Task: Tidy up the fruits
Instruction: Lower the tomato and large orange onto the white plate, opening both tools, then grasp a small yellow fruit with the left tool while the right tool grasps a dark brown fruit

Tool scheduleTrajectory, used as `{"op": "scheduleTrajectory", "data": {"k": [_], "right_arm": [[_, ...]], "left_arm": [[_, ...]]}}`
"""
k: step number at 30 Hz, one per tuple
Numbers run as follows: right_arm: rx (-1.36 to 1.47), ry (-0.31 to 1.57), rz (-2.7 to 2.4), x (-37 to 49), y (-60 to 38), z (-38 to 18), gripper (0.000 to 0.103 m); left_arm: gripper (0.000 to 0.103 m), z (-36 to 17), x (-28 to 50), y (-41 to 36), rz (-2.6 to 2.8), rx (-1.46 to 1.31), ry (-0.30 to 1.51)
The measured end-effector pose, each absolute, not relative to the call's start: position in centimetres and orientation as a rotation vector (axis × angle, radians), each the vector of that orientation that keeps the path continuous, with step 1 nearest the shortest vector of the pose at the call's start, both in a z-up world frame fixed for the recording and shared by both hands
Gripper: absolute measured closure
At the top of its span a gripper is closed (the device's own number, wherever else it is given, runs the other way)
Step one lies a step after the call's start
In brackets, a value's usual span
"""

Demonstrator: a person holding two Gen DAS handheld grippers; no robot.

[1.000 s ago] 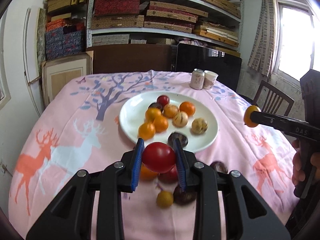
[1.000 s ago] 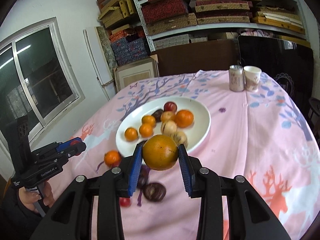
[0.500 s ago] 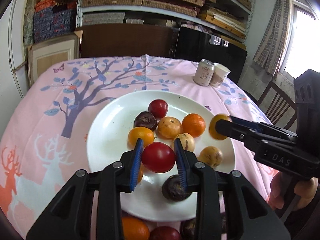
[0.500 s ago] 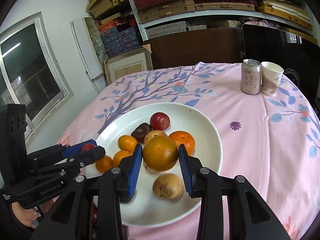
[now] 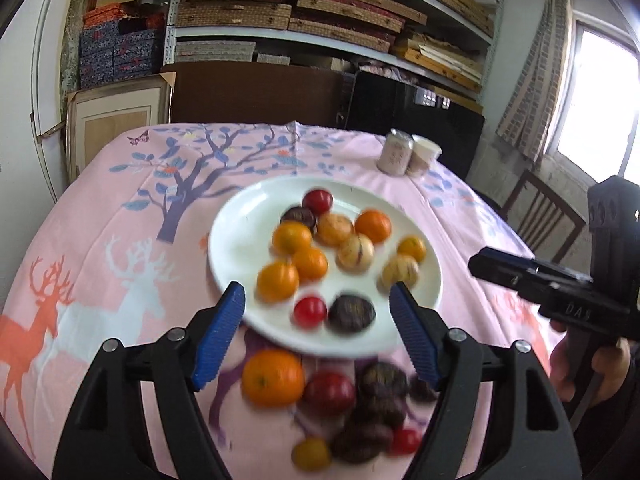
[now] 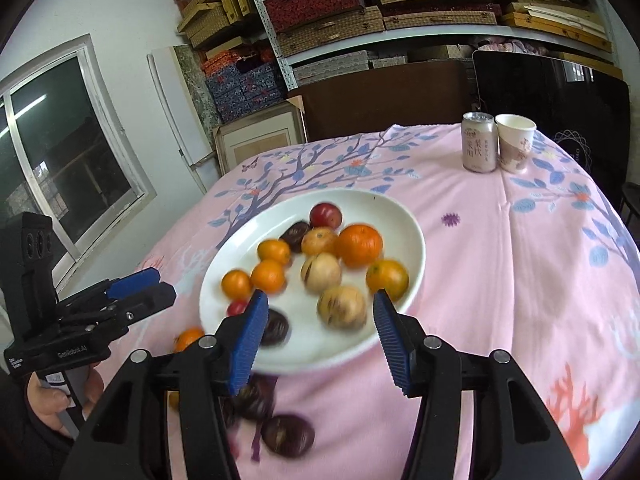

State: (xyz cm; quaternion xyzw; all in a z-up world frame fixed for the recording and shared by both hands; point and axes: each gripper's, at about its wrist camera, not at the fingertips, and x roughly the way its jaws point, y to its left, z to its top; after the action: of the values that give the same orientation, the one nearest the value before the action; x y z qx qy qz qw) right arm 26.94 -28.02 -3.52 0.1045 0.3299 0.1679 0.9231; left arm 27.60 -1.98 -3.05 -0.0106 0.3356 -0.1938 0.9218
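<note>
left gripper (image 5: 316, 308): jaws just opened, spread wide, nothing between the pads, low centre over the white plate (image 5: 236, 240) near rim | right gripper (image 6: 316, 320): jaws just opened, nothing gripped, over plate's near edge | red tomato (image 5: 310, 311) lies on the plate | loose orange (image 5: 273, 378) on pink tablecloth (image 5: 100, 280), lower centre

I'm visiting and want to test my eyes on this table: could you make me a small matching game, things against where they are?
1. drink can
2. large orange
3. small red fruit
4. left gripper

a. on the white plate, near edge
b. on the cloth, before the plate
c. far side, beside the paper cup
d. open, holding nothing

Pairs: 1-c, 2-b, 3-a, 4-d
</note>
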Motion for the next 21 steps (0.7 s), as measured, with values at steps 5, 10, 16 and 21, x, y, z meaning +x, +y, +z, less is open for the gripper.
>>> {"op": "scheduleTrajectory", "data": {"k": [5,10,16,21], "right_arm": [[0.172,0.722,0.357,22.8,-27.0,-5.5,0.048],[0.08,0.763,0.363,20.8,-25.1,-7.5,0.048],[0.0,0.82,0.335,20.7,-23.5,-8.9,0.048],[-0.035,0.845,0.316,21.2,-22.5,-9.2,0.048]], "left_arm": [[0.03,-5.8,22.5,-1.6,-0.401,0.097,0.73],[0.03,-8.0,19.6,-1.4,-0.389,0.165,0.769],[0.03,-8.7,18.1,0.0,-0.366,0.149,0.787],[0.03,-8.8,17.4,0.4,-0.368,0.137,0.785]]}}
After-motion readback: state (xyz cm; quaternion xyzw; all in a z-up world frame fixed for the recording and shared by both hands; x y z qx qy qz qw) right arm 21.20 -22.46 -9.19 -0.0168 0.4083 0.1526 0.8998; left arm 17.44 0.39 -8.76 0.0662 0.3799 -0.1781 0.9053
